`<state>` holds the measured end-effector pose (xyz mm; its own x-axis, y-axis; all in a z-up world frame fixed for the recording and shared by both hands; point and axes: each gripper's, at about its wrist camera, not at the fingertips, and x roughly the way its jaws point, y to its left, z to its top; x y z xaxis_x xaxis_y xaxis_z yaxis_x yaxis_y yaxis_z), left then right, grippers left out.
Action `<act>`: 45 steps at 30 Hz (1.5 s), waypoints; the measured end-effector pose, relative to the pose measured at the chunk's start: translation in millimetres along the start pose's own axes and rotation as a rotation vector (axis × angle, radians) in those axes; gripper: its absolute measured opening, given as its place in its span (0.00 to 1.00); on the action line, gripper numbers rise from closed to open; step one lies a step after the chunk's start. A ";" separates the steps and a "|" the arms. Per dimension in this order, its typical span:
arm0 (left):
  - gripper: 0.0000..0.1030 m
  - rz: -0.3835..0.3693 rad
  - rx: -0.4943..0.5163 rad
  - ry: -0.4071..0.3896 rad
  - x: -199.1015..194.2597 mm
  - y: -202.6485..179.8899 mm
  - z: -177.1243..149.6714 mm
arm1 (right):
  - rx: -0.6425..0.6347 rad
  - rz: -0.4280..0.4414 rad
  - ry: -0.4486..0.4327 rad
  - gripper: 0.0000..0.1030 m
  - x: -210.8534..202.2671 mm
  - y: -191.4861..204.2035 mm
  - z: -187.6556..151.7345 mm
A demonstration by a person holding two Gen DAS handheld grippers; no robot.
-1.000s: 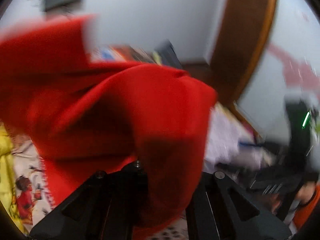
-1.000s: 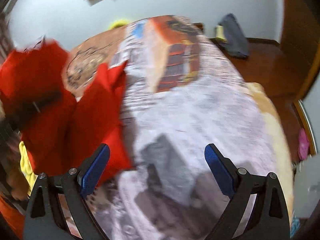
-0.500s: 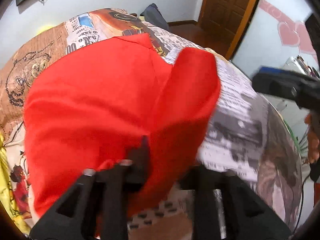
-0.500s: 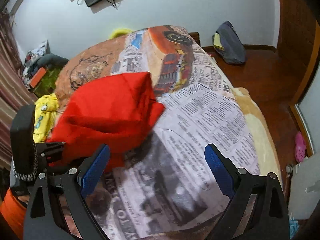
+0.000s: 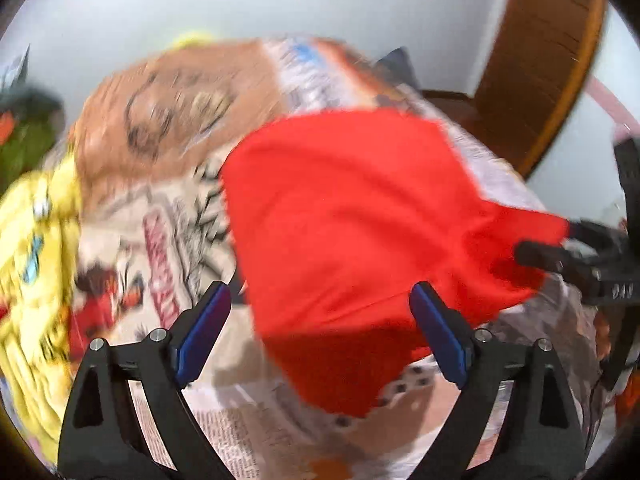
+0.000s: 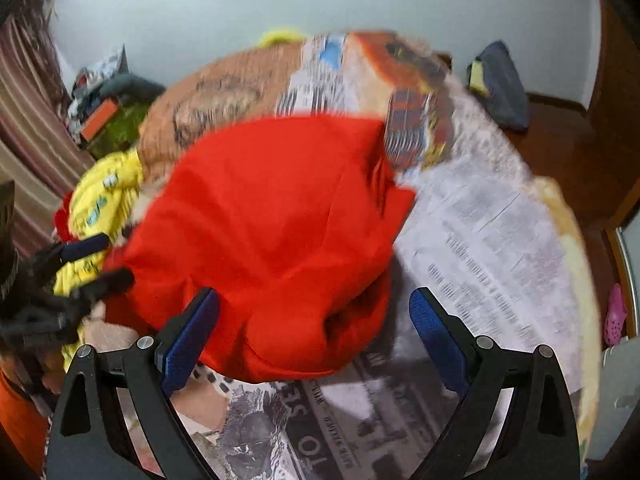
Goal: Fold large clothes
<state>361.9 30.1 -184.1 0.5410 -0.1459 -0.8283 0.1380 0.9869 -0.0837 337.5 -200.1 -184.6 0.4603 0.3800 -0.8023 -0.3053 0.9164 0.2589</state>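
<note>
A large red garment (image 5: 352, 216) lies bunched on the printed bedspread (image 5: 168, 128); it also shows in the right wrist view (image 6: 272, 232). My left gripper (image 5: 320, 332) is open and empty, its blue pads on either side of the garment's near edge. My right gripper (image 6: 314, 332) is open and empty over the garment's near fold. In the left wrist view the right gripper (image 5: 560, 256) sits at the garment's right corner. In the right wrist view the left gripper (image 6: 92, 264) sits at the garment's left edge. Both views are blurred.
A yellow garment (image 5: 32, 248) lies at the bed's left side, also in the right wrist view (image 6: 100, 196). A dark bag (image 6: 500, 84) sits on the wooden floor beyond the bed. A wooden door (image 5: 540, 52) stands at right. A pink shoe (image 6: 616, 312) lies on the floor.
My left gripper has let go of the red garment and opened. The garment has dropped onto the bed and spread towards the right gripper. Both cameras have swung.
</note>
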 end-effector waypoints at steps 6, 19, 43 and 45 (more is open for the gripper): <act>0.90 -0.023 0.024 0.075 28.1 12.8 -33.4 | -0.016 -0.037 0.137 0.92 36.7 -5.9 -27.2; 0.89 0.108 0.058 0.029 -6.8 38.3 -52.9 | -0.096 -0.063 0.105 0.92 3.9 -18.9 -27.2; 0.90 -0.374 -0.375 0.155 87.9 68.0 11.6 | 0.157 0.387 0.170 0.94 84.3 -47.6 37.4; 0.91 -0.379 -0.381 0.149 94.4 66.7 14.8 | 0.142 0.398 0.179 0.94 87.9 -41.9 41.6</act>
<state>434.5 81.1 -259.6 0.3852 -0.5117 -0.7680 -0.0247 0.8262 -0.5629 425.5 -199.8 -243.6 0.1755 0.6900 -0.7022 -0.3065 0.7161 0.6271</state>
